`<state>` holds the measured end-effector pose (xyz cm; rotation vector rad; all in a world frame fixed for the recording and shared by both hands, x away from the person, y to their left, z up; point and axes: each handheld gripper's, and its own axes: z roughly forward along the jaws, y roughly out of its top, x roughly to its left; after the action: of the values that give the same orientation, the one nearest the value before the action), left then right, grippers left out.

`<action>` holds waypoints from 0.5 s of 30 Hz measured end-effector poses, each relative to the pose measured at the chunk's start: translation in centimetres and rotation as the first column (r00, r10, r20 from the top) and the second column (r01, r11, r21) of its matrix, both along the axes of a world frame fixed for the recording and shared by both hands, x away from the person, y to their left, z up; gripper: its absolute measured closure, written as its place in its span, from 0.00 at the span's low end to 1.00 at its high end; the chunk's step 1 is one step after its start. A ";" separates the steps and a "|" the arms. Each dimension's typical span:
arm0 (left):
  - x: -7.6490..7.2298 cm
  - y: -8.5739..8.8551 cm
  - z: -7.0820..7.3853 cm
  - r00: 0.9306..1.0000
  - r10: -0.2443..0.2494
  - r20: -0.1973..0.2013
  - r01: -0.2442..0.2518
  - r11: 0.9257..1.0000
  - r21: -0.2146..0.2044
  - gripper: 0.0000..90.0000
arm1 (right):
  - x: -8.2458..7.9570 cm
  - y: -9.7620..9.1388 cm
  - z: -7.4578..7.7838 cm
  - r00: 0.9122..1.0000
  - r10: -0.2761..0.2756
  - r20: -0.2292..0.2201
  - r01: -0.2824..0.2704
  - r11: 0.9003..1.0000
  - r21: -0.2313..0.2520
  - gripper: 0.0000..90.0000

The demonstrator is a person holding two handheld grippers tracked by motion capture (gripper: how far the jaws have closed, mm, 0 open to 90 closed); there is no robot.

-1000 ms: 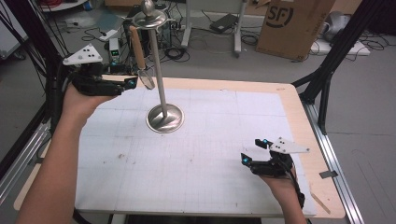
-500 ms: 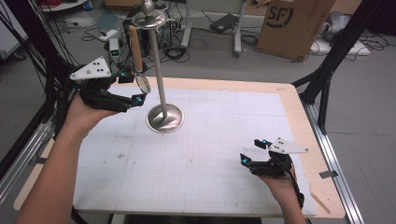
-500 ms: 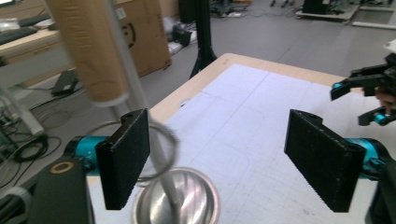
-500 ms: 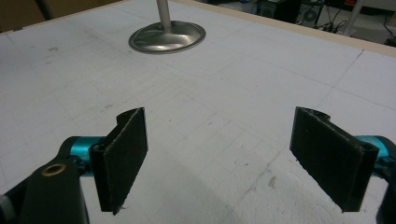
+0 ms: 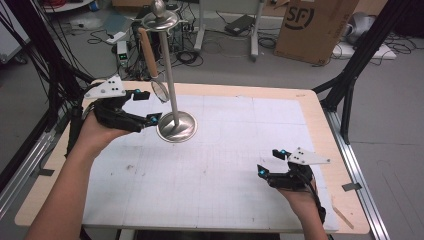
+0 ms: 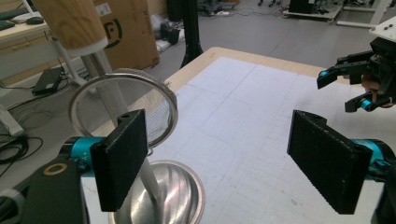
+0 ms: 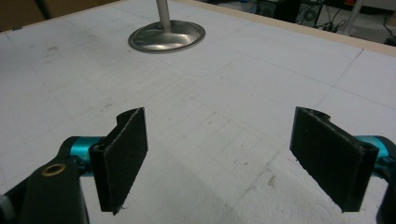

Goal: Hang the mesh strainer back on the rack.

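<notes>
the strainer (image 5: 159,90) hangs by its wooden handle from the top of the metal stand (image 5: 172,95), which rises near the bench's (image 5: 240,145) far left corner. the left gripper (image 5: 143,108) sits just beside the stand's base, its fingers (image 6: 122,158) just opened, wide apart, nothing between them. the right gripper (image 5: 270,162) rests near the bench's near right corner, its fingers (image 7: 121,156) spread and empty.

My counter (image 5: 310,107) has a pale wooden rim under a white gridded mat (image 5: 235,150). Beyond it lies grey floor (image 5: 260,70): a cardboard box (image 5: 315,25) at one o'clock, tangled cables (image 5: 195,50) at twelve, black frame struts (image 5: 350,80) at two.
</notes>
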<state>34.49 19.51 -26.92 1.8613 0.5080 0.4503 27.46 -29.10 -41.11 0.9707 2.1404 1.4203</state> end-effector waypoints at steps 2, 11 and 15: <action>-0.1 0.0 -0.4 1.000 0.007 -0.002 -0.007 1.000 0.003 0.23 | 0.0 0.1 0.0 1.000 0.000 -0.001 0.000 1.000 0.001 0.20; -0.8 -0.2 -2.4 1.000 0.006 -0.010 -0.006 1.000 -0.001 0.23 | 0.0 0.0 0.0 1.000 -0.004 0.002 0.004 1.000 -0.001 0.20; -0.9 -0.5 -3.5 1.000 0.014 -0.019 -0.014 1.000 -0.003 0.23 | 0.0 0.1 -0.1 1.000 -0.003 -0.001 0.003 1.000 -0.002 0.20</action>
<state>33.60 19.05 -30.46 1.8619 0.5344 0.4407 27.49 -29.03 -41.18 0.9731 2.1398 1.4162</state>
